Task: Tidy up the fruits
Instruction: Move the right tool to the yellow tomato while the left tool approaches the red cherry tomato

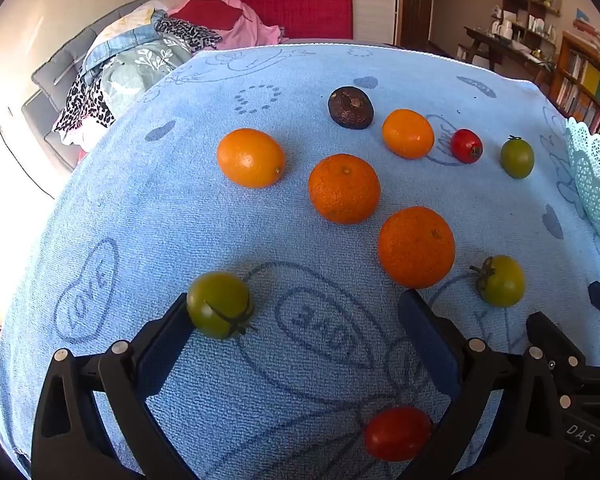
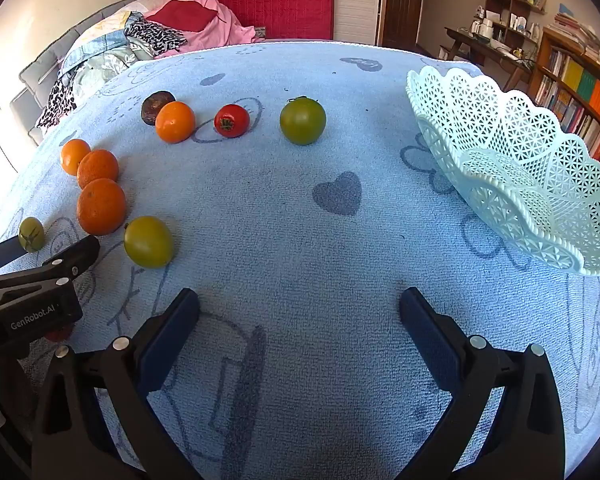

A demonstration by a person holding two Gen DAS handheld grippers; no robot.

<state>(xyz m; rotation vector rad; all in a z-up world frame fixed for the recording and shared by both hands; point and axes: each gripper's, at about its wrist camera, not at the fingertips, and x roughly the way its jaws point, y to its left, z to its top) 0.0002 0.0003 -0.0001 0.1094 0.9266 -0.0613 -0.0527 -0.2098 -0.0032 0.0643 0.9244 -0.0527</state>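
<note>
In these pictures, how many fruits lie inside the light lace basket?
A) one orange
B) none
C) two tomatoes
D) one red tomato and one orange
B: the right wrist view shows the basket with only its own lattice inside, while every fruit, such as the nearest orange, lies on the blue towel.

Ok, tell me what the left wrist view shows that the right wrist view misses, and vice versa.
Only the left wrist view shows the near red tomato clearly, between the open left gripper fingers. Only the right wrist view shows the whole lace basket, seemingly empty, and the heart print. Both share the oranges, green tomatoes, far red tomato and blue towel.
</note>
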